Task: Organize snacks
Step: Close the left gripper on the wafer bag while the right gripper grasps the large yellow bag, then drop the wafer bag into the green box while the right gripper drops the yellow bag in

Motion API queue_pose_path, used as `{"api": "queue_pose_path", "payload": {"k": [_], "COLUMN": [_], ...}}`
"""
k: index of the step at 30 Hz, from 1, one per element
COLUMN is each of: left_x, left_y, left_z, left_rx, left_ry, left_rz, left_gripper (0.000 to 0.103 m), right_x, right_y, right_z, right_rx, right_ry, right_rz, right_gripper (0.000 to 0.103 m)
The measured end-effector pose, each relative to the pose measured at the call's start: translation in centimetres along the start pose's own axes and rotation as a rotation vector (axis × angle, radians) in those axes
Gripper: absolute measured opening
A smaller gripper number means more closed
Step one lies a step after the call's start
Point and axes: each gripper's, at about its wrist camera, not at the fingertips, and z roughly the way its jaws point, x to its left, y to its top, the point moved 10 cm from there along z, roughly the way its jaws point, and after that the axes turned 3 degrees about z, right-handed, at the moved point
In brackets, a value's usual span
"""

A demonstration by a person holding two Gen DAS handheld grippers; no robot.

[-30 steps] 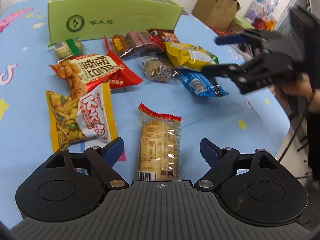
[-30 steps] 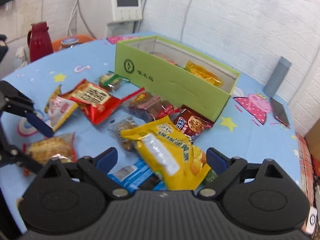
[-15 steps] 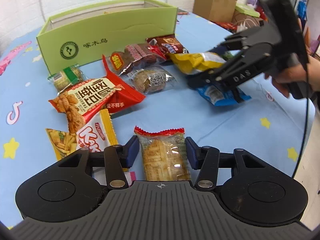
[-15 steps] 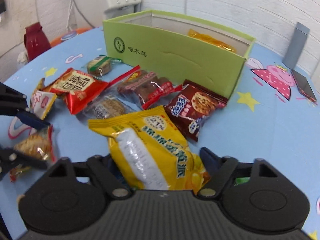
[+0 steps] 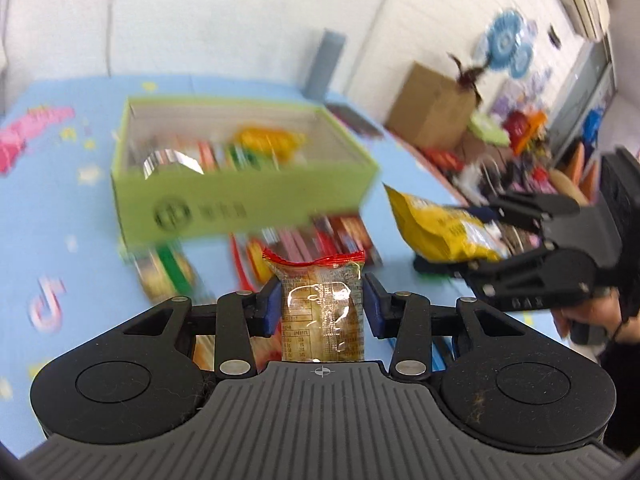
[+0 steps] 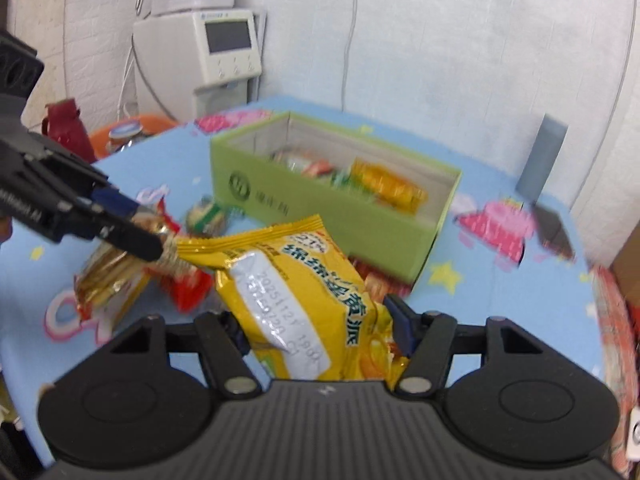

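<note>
My left gripper (image 5: pixel 321 300) holds a clear cracker packet (image 5: pixel 320 276) with a red crimped top, lifted off the blue table. Its jaws are still closing, with both pads against the packet's sides. My right gripper (image 6: pixel 318 326) grips a yellow snack bag (image 6: pixel 288 272) in the air, jaws also closing on it. The open green box (image 5: pixel 240 200) stands ahead of both, with several packets inside. In the left wrist view the right gripper (image 5: pixel 452 240) and its yellow bag (image 5: pixel 436 224) hang at the right. The right wrist view shows the left gripper (image 6: pixel 140 226) at the left with its packet (image 6: pixel 108 276).
Loose snacks (image 5: pixel 320 236) lie on the tablecloth in front of the green box (image 6: pixel 320 216). A grey upright block (image 6: pixel 540 156) and a phone (image 6: pixel 554 228) sit behind the box. A cardboard box (image 5: pixel 432 108), a red flask (image 6: pixel 64 128) and a water dispenser (image 6: pixel 224 52) stand beyond the table.
Both grippers closed on their packets and lifted them off the table. Both views now look from higher up, down into the green box.
</note>
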Motion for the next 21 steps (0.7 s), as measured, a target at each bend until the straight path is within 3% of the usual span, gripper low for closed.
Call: {"api": "queue_pose_path", "payload": {"k": [6, 10, 13, 14, 16, 21], "left_x": [5.1, 7.6, 9.0, 9.6, 10.4, 10.7], "left_y": [9.5, 13.0, 13.5, 13.3, 12.7, 11.6], "left_z": [4.2, 9.0, 12.8, 13.8, 15.3, 14.1], "left_rx": [-0.047, -0.023, 0.020, 0.037, 0.052, 0.026], "left_ry": [0.041, 0.044, 0.049, 0.059, 0.074, 0.092], "left_rz": [-0.041, -0.053, -0.046, -0.047, -0.044, -0.044], "left_gripper": [0.025, 0.025, 0.026, 0.027, 0.047, 0.054], "right_x": [-3.2, -5.2, -6.3, -6.4, -6.3, -5.5], "right_y": [7.1, 9.7, 9.9, 9.7, 9.3, 8.9], "right_z": [5.6, 11.5, 15.5, 16.4, 17.7, 16.7], "right_rx": [-0.038, 0.001, 0.044, 0.057, 0.066, 0.036], "right_ry": [-0.023, -0.029, -0.031, -0.024, -0.015, -0.018], "right_rz": [0.006, 0.022, 0.037, 0.043, 0.040, 0.018], "right_gripper": [0.065, 0.065, 0.069, 0.077, 0.092, 0.094]}}
